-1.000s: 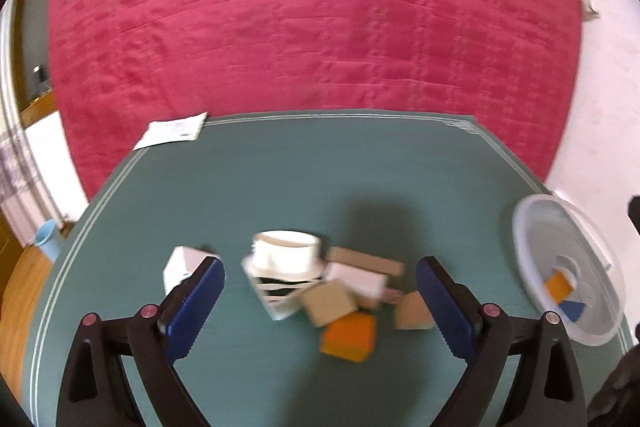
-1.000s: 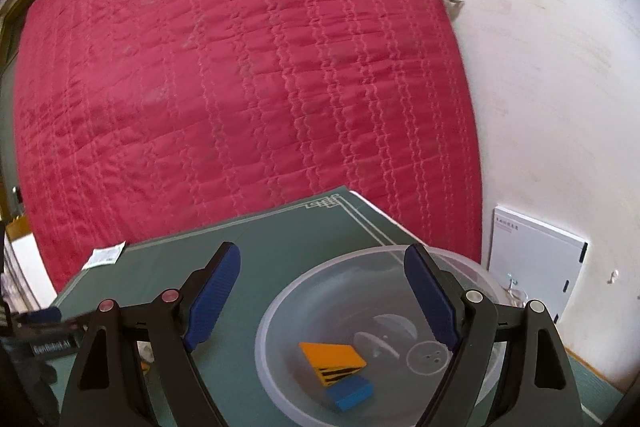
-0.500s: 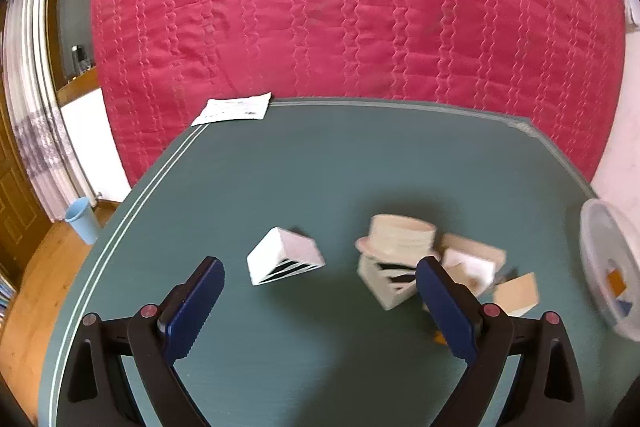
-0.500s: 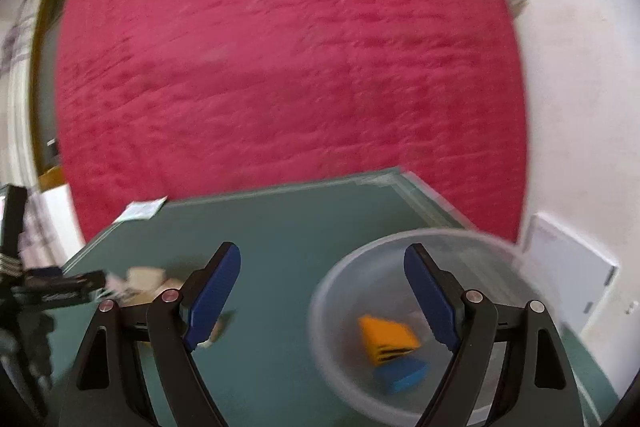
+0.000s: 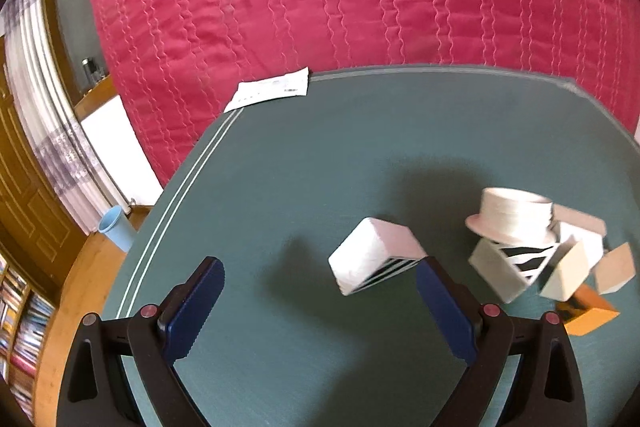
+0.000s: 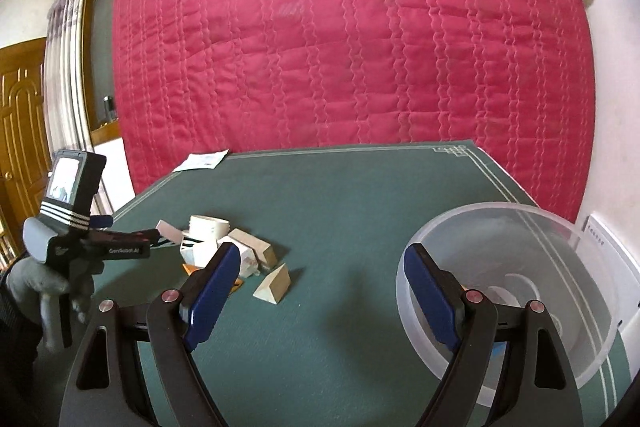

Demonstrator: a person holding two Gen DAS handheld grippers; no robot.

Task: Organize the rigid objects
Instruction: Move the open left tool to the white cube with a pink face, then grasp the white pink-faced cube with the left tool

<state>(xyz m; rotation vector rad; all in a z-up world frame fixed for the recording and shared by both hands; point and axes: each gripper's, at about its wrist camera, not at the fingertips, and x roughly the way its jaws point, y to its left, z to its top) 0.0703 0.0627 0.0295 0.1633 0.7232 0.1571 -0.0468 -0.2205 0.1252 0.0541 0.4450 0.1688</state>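
On the green table [image 5: 304, 163], a white block with black stripes [image 5: 376, 255] lies alone. My left gripper [image 5: 320, 307] stands open just short of it, the block nearer the right finger [image 5: 444, 311]. To the right is a pile: a white round hat-shaped piece [image 5: 512, 215], another striped block [image 5: 508, 267], an orange block [image 5: 588, 311] and wooden blocks [image 5: 612, 267]. My right gripper [image 6: 322, 295] is open and empty over bare table, between the pile [image 6: 224, 243] and a clear plastic bowl [image 6: 480, 211]. A pale wedge [image 6: 274, 285] lies ahead. The right finger hides the bowl's contents.
A gloved hand [image 6: 36, 279] holds the left gripper [image 6: 120, 249] at the pile's left side. A paper sheet [image 5: 272, 93] lies at the table's far left corner. A red quilt [image 6: 340, 47] hangs behind. A blue cup [image 5: 116, 227] stands on the floor.
The left gripper swung left and lower: the pile slid right and the lone striped block now sits just ahead. The right gripper turned left off the bowl, bringing the pile into view. Both stayed open.
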